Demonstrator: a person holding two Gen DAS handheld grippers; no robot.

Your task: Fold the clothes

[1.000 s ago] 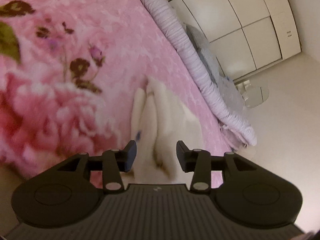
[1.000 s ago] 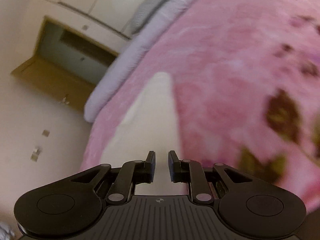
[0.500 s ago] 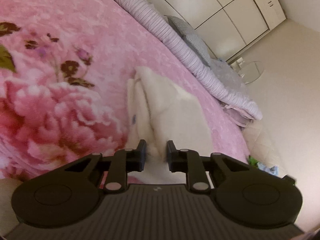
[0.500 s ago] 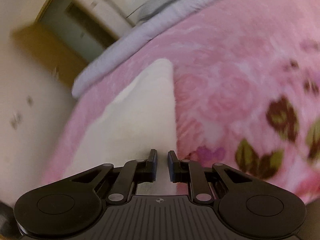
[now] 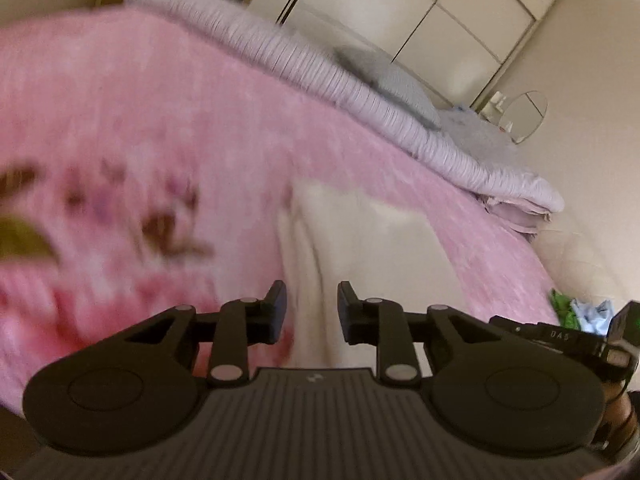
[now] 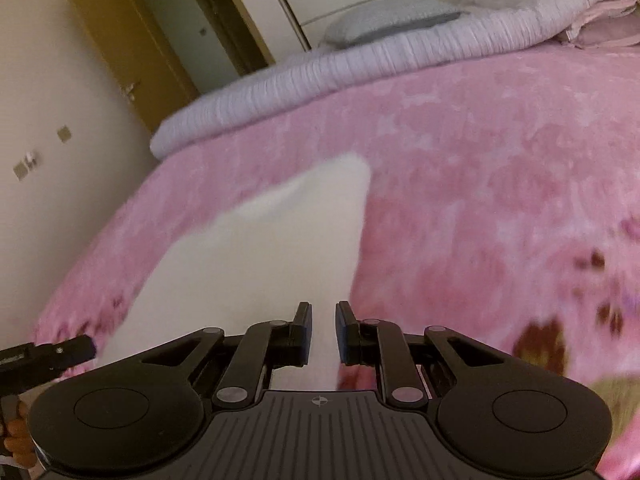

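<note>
A cream-white garment [image 5: 360, 248] lies folded into a long strip on the pink floral blanket [image 5: 160, 120]. Its near end runs between the fingers of my left gripper [image 5: 311, 304], whose jaws stand narrow and pinch the cloth. In the right wrist view the same garment [image 6: 280, 248] tapers away to a point. My right gripper [image 6: 323, 328] is shut on its near edge, with only a thin gap between the jaws. Both views are blurred by motion.
A rolled lilac quilt [image 5: 320, 64] and grey pillows [image 5: 392, 80] line the far side of the bed. White wardrobe doors [image 5: 440, 8] and a round mirror [image 5: 524, 116] stand behind. A brown door [image 6: 132, 52] is at left. Green and blue cloth [image 5: 576, 312] lies on the floor.
My left gripper went from open to pinched on the garment's end. Both cameras have tilted up, so more of the room shows. The right gripper has stayed shut on the cloth.
</note>
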